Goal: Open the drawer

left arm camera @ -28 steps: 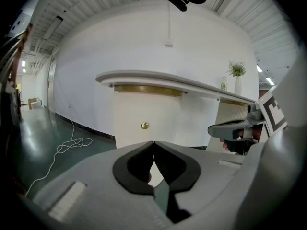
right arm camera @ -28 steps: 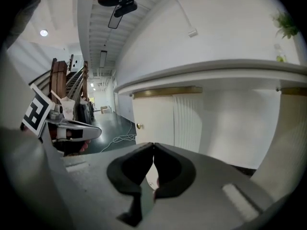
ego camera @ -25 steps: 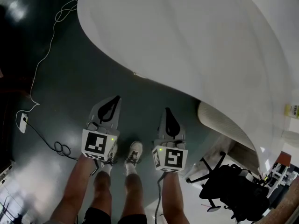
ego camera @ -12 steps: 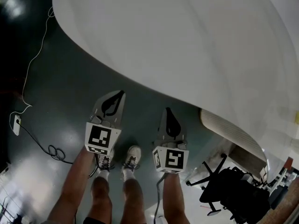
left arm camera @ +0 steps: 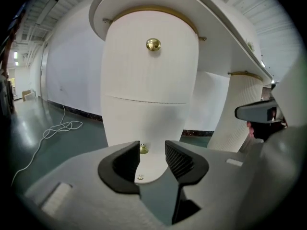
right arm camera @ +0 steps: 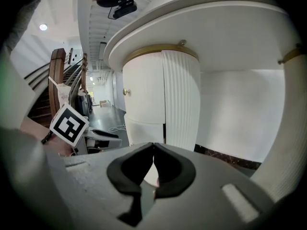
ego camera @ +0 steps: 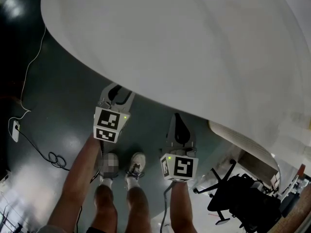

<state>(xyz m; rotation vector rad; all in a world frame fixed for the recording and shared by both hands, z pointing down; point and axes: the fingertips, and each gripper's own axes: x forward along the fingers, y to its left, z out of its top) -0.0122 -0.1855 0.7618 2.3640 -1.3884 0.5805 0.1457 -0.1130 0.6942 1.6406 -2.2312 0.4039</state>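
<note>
Under the big white table top (ego camera: 194, 47) stands a white fluted pedestal with two drawer fronts, an upper drawer (left arm camera: 151, 61) and a lower drawer (left arm camera: 144, 123). Each carries a small brass knob: an upper knob (left arm camera: 153, 44) and a lower knob (left arm camera: 143, 149). My left gripper (left arm camera: 152, 153) has just been opening; its jaws are open, and the lower knob shows in the gap, farther off and untouched. In the head view the left gripper (ego camera: 118, 92) reaches under the table's edge. My right gripper (right arm camera: 153, 150) is shut and empty; in the head view it (ego camera: 178, 116) hangs beside the left, a little behind.
A second fluted pedestal (left arm camera: 237, 109) stands to the right. On the dark green floor a white cable (ego camera: 29, 72) trails at the left, and a black office chair (ego camera: 233, 188) stands at the lower right. The person's legs and shoes (ego camera: 137, 161) are below the grippers.
The left gripper has moved forward to the table's edge and its jaws have opened. The table top fills more of the head view. The right gripper has barely shifted.
</note>
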